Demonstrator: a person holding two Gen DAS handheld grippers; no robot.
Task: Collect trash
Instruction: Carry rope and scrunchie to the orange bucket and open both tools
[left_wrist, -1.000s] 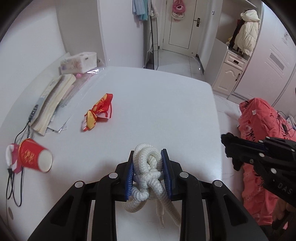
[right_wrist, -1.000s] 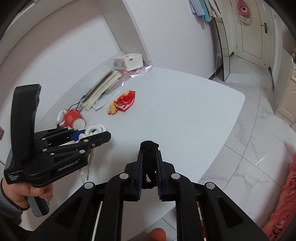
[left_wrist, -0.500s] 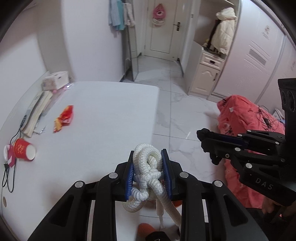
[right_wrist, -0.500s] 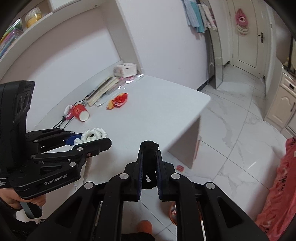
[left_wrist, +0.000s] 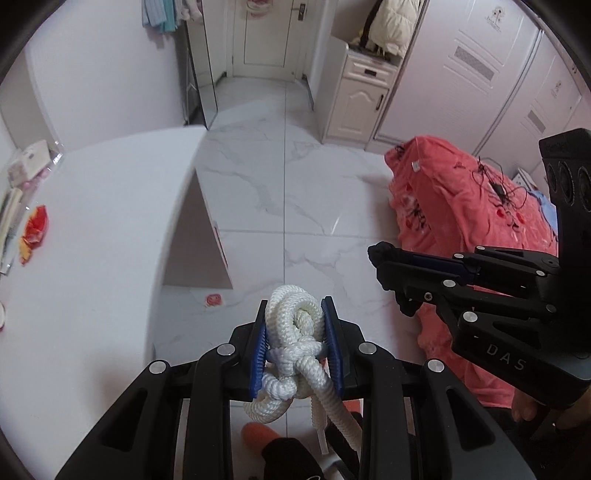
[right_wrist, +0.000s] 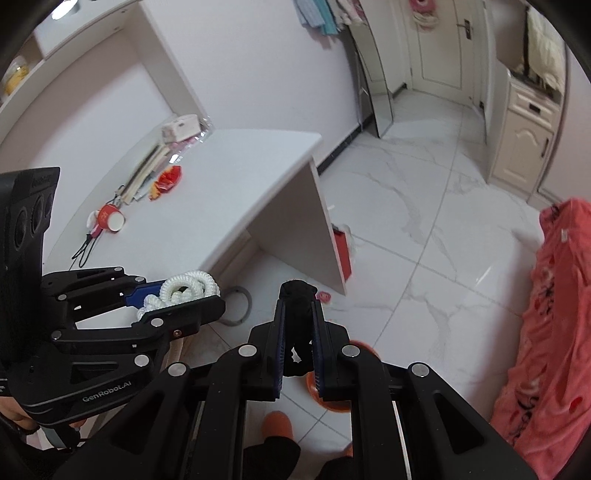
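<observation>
We hold a knotted white rope (left_wrist: 295, 343) in our left gripper (left_wrist: 295, 347); its blue pads press on the knot from both sides and loose ends hang below. Our right gripper (right_wrist: 297, 332) is closed tight on a small black thing (right_wrist: 297, 295), maybe a scrap of cloth; we cannot tell exactly what it is.

One second ago both grippers were above the white table (left_wrist: 92, 229). Now they hang over the marble floor (left_wrist: 295, 192), past the table edge, with the same two pieces in the same grip. We judge that these pieces are on their way to a bin and that the picking part is finished for them.

Just below the grippers we see orange slippers (right_wrist: 277, 424) and an orange round thing (right_wrist: 332, 398) on the floor, half hidden by the right gripper; it may be a basin or a bin, we cannot say. A little further, a small red scrap (left_wrist: 213, 299) lies on the floor near the table leg, and a grey ring (right_wrist: 240, 306) lies under the table.

On the table more trash waits: a red and yellow wrapper (right_wrist: 168, 181) and a red paper cup (right_wrist: 110, 218) lying on its side, beside a black cable (right_wrist: 86, 247). Books and a tissue box (right_wrist: 181, 127) stand at the wall.

On the right a red blanket (left_wrist: 461, 221) is near our path. Far behind are a cabinet (left_wrist: 358, 99) and the door (left_wrist: 266, 37).
</observation>
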